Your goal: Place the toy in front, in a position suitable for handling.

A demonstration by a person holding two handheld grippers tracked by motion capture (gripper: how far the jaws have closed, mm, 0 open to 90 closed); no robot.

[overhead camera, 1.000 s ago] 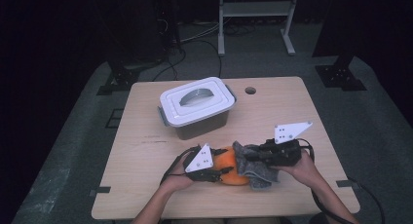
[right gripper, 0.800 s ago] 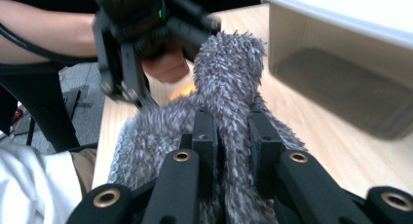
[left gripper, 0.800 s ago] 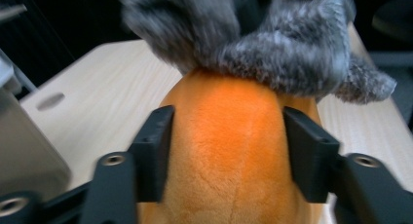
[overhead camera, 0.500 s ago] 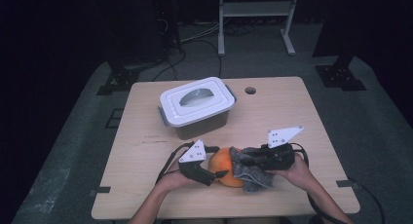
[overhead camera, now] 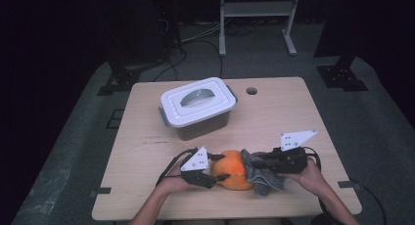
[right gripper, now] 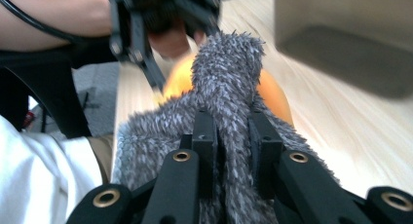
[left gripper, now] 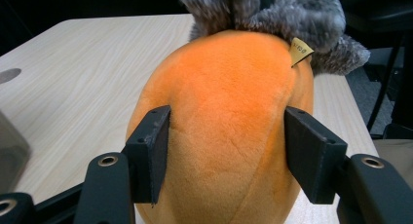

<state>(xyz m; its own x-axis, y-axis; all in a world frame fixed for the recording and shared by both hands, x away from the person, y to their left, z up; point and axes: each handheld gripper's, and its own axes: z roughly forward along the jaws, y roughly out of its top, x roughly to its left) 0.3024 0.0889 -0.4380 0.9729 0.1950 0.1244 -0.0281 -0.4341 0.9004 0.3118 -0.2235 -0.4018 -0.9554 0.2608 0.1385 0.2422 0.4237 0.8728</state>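
Dark floor rings a pale wooden counter (overhead camera: pixel 274 122) carrying a lidded white box (overhead camera: pixel 198 106) at upper centre. Lower centre lies an orange plush (overhead camera: pixel 234 169), long axis left-right, between both tools. Its grey fuzzy end (overhead camera: pixel 262 175) is pinched by the right tool (overhead camera: pixel 259 162); the left tool (overhead camera: pixel 219 167) brackets the body, jaws just narrowed, whether pressing I cannot tell. Since the earlier frame both hands sit lower.
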